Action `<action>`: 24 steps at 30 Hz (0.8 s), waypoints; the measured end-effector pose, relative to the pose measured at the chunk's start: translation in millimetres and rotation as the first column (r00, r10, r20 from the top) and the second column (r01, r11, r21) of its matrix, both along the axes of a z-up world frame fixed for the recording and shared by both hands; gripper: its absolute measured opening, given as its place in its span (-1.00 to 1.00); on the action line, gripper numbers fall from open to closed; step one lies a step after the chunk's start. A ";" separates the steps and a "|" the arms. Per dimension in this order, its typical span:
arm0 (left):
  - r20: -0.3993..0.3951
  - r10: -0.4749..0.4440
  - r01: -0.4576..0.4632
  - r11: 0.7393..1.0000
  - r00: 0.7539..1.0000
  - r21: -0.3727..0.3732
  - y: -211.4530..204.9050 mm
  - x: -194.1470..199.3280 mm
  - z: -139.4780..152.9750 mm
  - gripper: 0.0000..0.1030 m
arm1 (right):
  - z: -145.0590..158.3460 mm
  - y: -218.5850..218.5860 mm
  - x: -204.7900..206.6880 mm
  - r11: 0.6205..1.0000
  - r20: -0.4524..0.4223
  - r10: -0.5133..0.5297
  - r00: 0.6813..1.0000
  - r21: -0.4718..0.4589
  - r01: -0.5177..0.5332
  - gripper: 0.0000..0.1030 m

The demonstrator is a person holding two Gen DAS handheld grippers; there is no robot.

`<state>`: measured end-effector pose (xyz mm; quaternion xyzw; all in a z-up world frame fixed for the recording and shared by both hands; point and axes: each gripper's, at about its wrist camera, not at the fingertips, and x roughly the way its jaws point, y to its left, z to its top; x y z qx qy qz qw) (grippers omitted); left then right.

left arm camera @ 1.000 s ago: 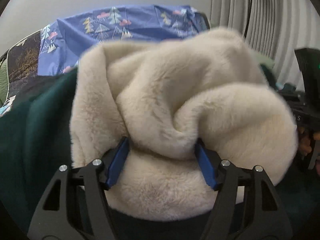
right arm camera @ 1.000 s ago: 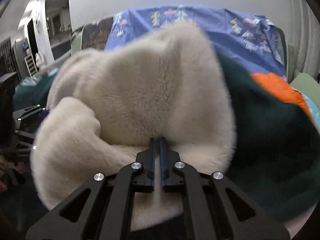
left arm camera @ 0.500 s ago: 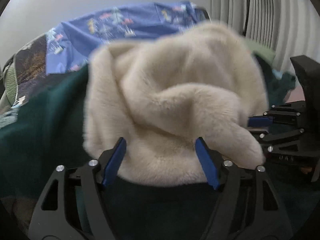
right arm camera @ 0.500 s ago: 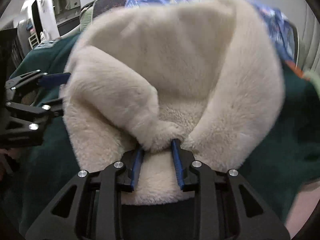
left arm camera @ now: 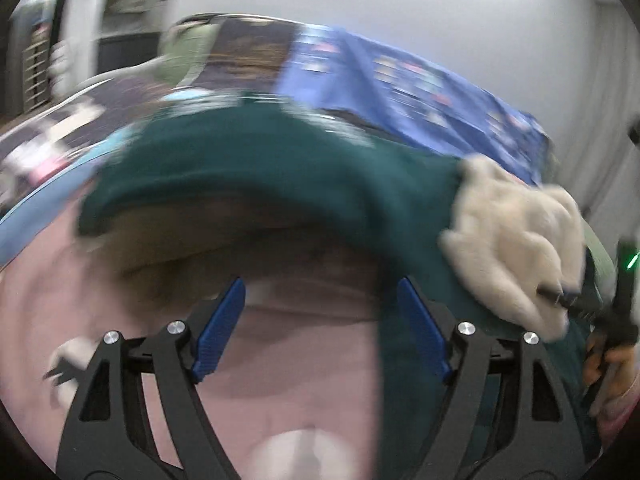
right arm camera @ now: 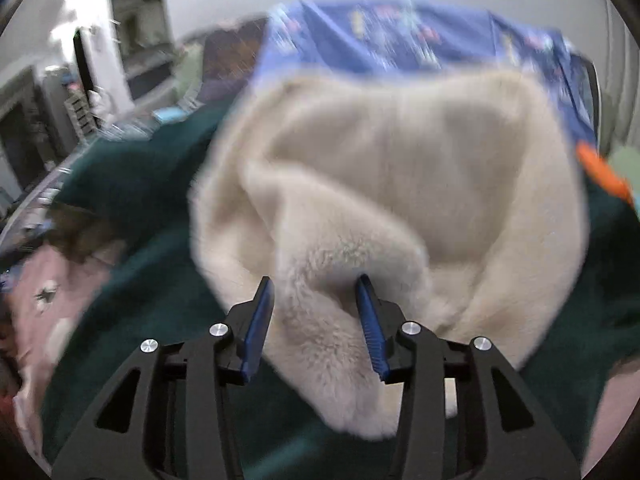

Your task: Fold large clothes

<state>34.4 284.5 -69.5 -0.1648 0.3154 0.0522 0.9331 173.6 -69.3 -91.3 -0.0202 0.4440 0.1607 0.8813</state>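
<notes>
The large garment is dark green [left arm camera: 260,168] outside with a cream fleece lining [right arm camera: 400,184]. In the left wrist view the green cloth lies in a hump across the pink bed sheet [left arm camera: 300,380], and the fleece part [left arm camera: 516,240] shows at the right. My left gripper [left arm camera: 320,324] is open and empty, over the pink sheet in front of the garment. My right gripper [right arm camera: 316,320] is open, with a fold of the fleece lying between its fingers. It also shows at the right edge of the left wrist view [left arm camera: 568,300]. Both views are blurred.
A blue patterned cloth [right arm camera: 400,36] hangs behind the bed, with dark patterned cloth [left arm camera: 240,56] to its left. An orange item [right arm camera: 604,176] lies at the right. Shelves and a doorway [right arm camera: 80,92] stand at the far left.
My left gripper has let go of the fleece and swung left and back. My right gripper went from shut on the fleece to open, and the fleece has dropped onto the green cloth.
</notes>
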 end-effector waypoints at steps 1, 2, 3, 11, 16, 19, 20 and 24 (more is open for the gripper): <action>-0.001 0.044 -0.044 0.999 0.999 -0.011 19.6 -9.5 -2.2 0.55 | -12.9 -2.2 4.0 1.000 -0.002 -0.011 1.000 0.026 0.011 -0.12; -0.004 0.076 -0.076 0.997 0.997 -0.034 37.9 -15.8 -4.7 0.55 | -16.5 -2.5 1.5 0.999 0.037 -0.014 0.999 0.035 0.012 -0.08; -0.009 0.099 -0.099 0.994 0.995 -0.055 51.1 -21.0 -7.5 0.55 | -15.0 -0.2 -0.5 1.000 0.051 -0.010 0.999 0.024 0.009 -0.06; -0.001 0.258 -0.236 0.881 0.966 -0.409 156.3 -22.3 -44.1 0.56 | -11.9 9.4 -11.2 1.000 0.084 0.001 0.996 -0.008 0.000 0.01; -0.007 0.343 -0.277 0.746 0.939 -0.605 207.0 9.0 -69.5 0.59 | -14.0 13.7 -13.2 1.000 0.087 0.005 0.996 -0.008 -0.005 0.06; -0.037 0.351 -0.289 0.702 0.936 -0.651 222.4 29.2 -81.5 0.67 | -16.5 10.3 -9.5 1.000 0.088 0.006 0.996 -0.007 -0.005 0.07; -0.041 0.353 -0.283 0.672 0.935 -0.684 227.8 34.3 -88.4 0.69 | -16.5 10.2 -9.3 1.000 0.090 0.006 0.996 -0.011 -0.005 0.07; -0.057 0.403 -0.295 0.560 0.913 -0.774 244.8 43.1 -108.5 0.66 | -18.3 15.1 -6.8 0.999 0.096 0.005 0.995 -0.035 -0.002 0.08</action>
